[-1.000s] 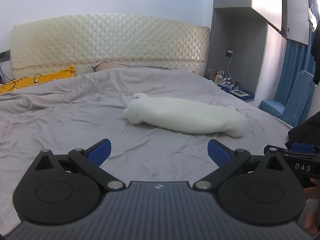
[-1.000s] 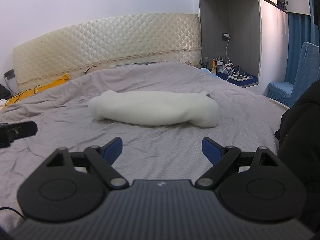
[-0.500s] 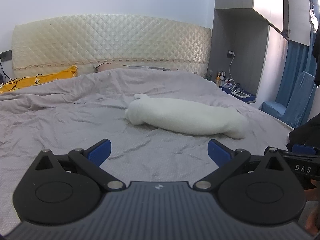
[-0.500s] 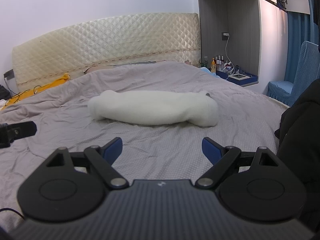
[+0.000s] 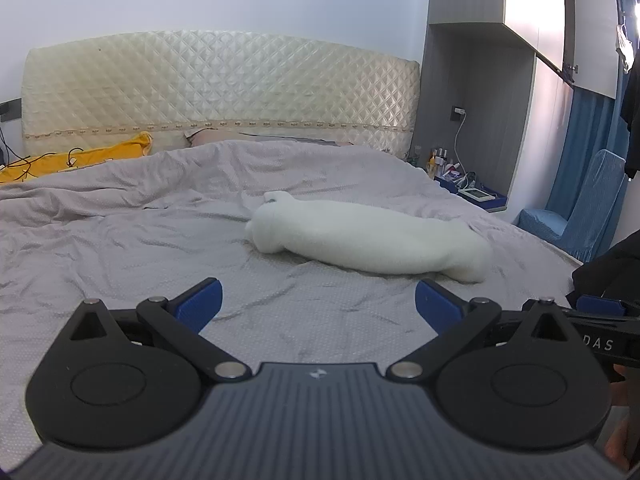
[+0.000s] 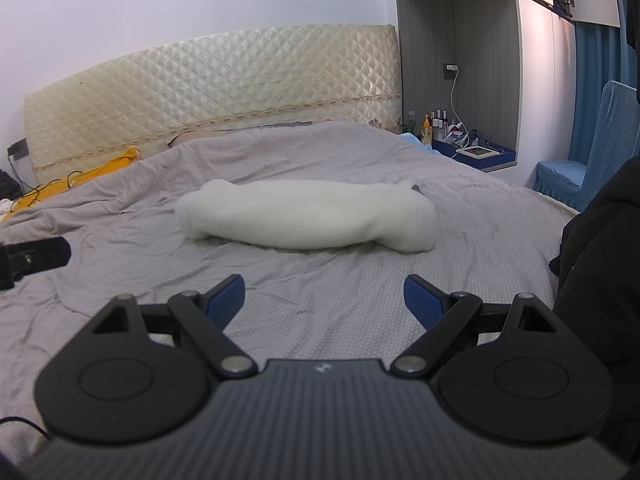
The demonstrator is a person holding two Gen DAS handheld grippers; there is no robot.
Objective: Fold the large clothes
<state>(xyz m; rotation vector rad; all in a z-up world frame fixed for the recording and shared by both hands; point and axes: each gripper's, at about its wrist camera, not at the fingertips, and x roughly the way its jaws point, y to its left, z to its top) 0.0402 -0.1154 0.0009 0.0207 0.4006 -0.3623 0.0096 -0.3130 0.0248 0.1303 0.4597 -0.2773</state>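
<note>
The bed [image 5: 120, 248] fills both views, its grey cover wrinkled, with a quilted headboard [image 5: 216, 92] at the far end and a yellow cushion [image 5: 80, 158] at the far left. On the cover, about mid-bed and toward the right, lies the garment [image 5: 372, 240], a white fleecy piece bunched into a long roll that runs left to right; from the right wrist view the same garment [image 6: 308, 216] sits straight ahead, with a small dark bit at its right end. Both tools hang near the foot of the bed, apart from the roll. The left tool [image 5: 318, 300] has its blue pads wide apart with nothing between them, and the right tool [image 6: 324, 298] likewise stands spread and empty. The step in hand looks like the reach to open the roll out. To do it well, each tool should probably go to its own end of the roll, left tool to the left end, right tool to the right, and pinch only the top layer near an edge or hem, not the whole bundle, since thick fleece may slip from a shallow bite. Lifting and drawing the ends apart, then laying it flat on the open cover nearer the foot, would leave room for clean folds. The grey cover is loose, so a low pinch could catch it too.
</note>
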